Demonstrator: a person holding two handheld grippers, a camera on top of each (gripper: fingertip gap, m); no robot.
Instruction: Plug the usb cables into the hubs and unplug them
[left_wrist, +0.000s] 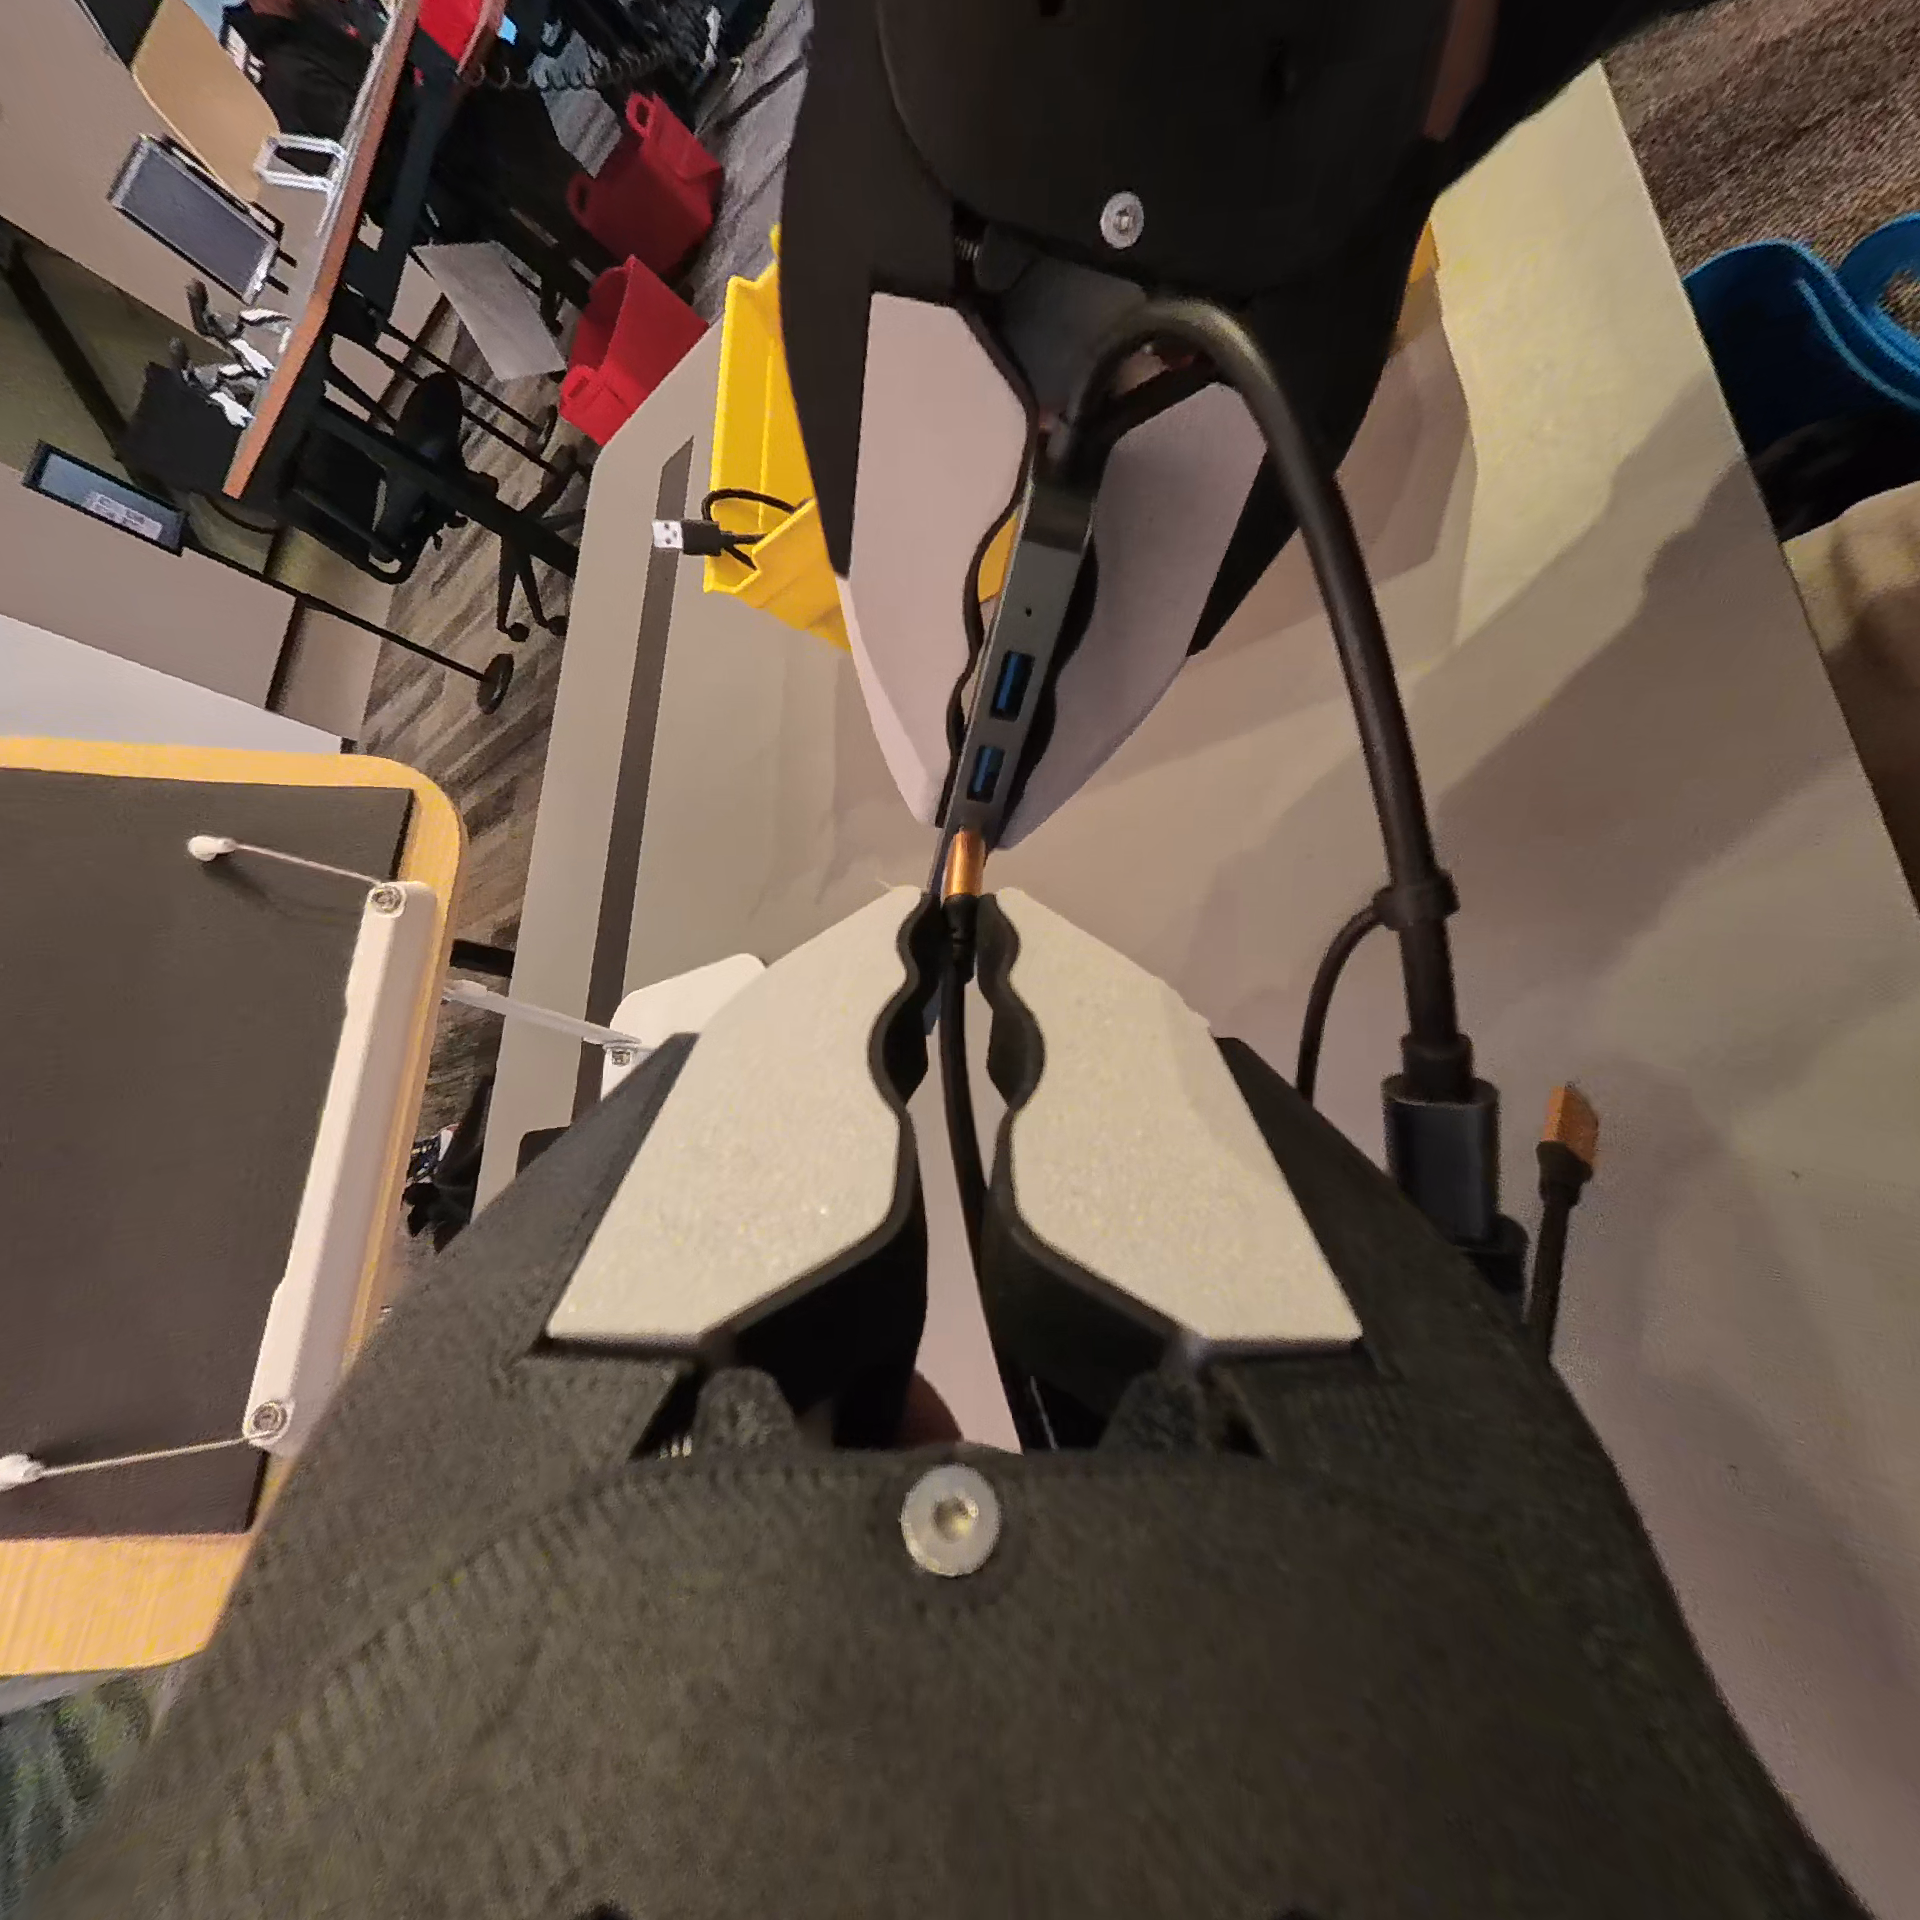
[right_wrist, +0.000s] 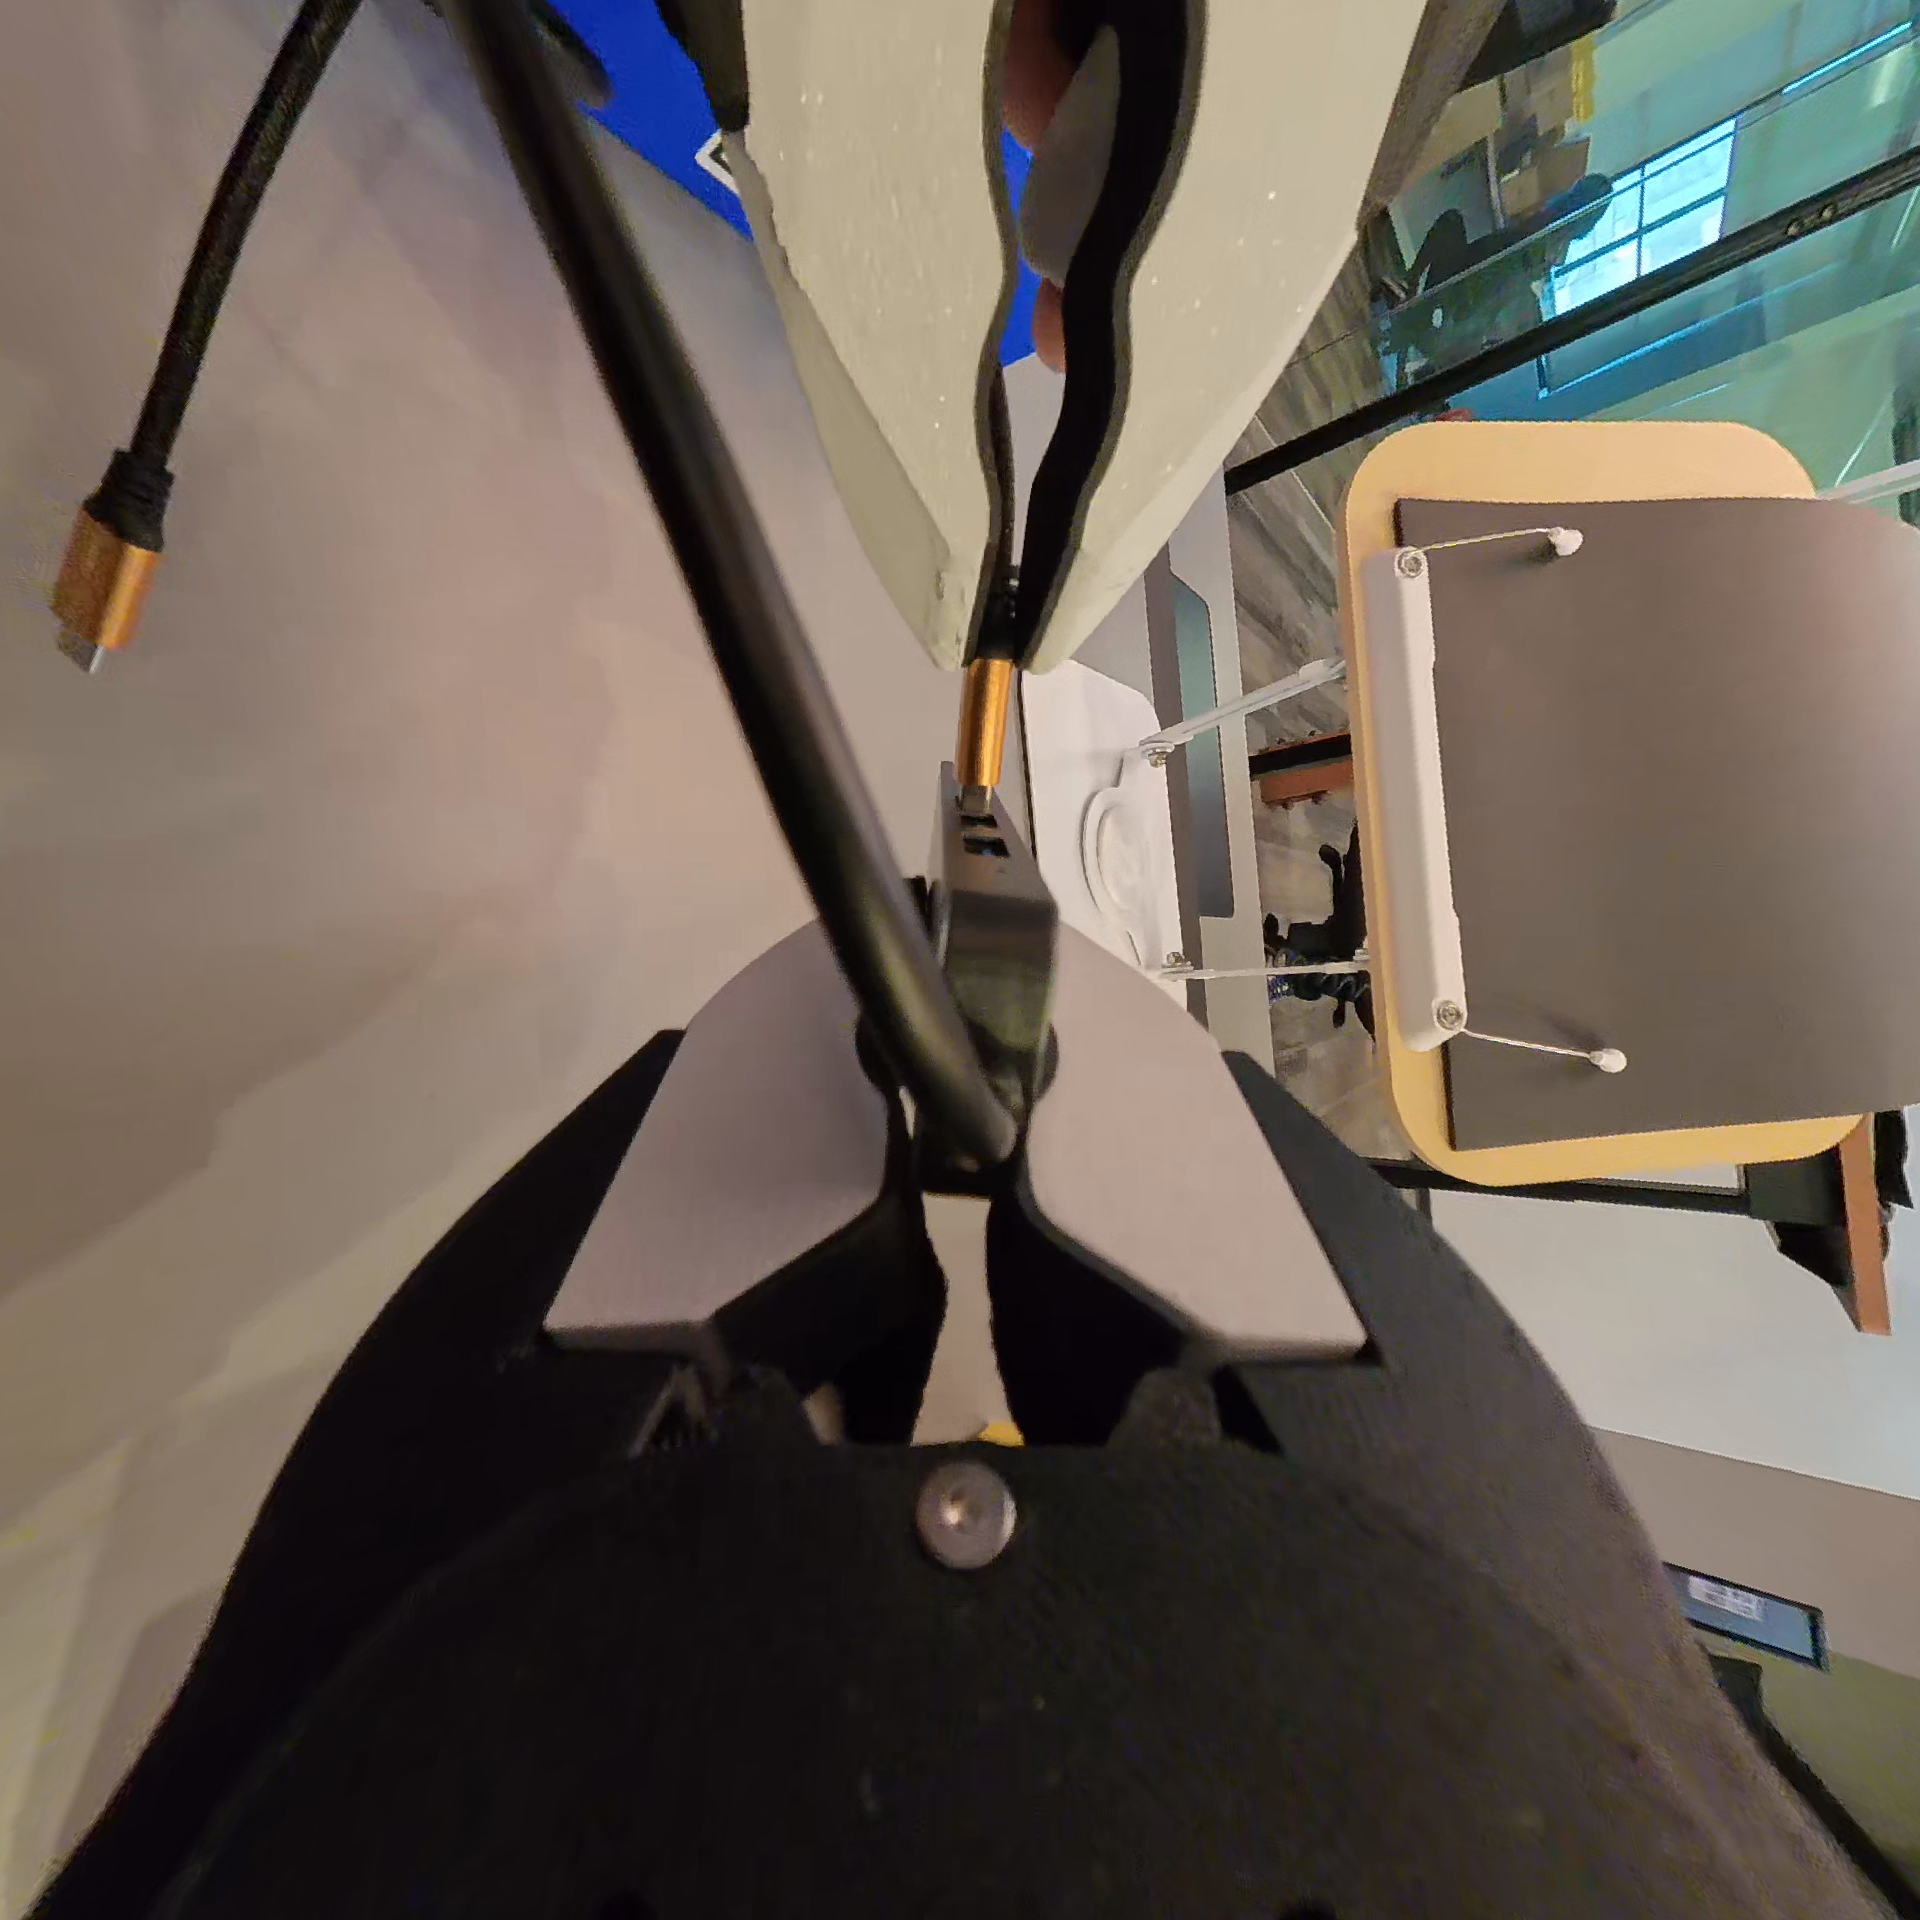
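Observation:
My left gripper (left_wrist: 961, 914) is shut on a black cable just behind its orange-gold plug (left_wrist: 961, 864). My right gripper (right_wrist: 966, 982) is shut on a dark USB hub (right_wrist: 1000, 925) with blue ports (left_wrist: 1006, 688). The two grippers face each other tip to tip above the white table (left_wrist: 1621, 831). In the right wrist view the plug (right_wrist: 985, 722) meets the hub's end port, with a little of its metal tip showing. The left gripper (right_wrist: 1003, 644) comes in from the top there. The hub's thick black lead (right_wrist: 727, 582) arcs away. A second orange plug (right_wrist: 104, 592) lies loose on the table.
A yellow bin (left_wrist: 769, 436) stands at the table's far edge with a black USB cable (left_wrist: 686, 535) hanging out. A wooden board with a black mat and white bracket (right_wrist: 1610, 810) stands beside the table. A blue object (left_wrist: 1808, 343) lies off the table; red bins (left_wrist: 644, 187) stand farther off.

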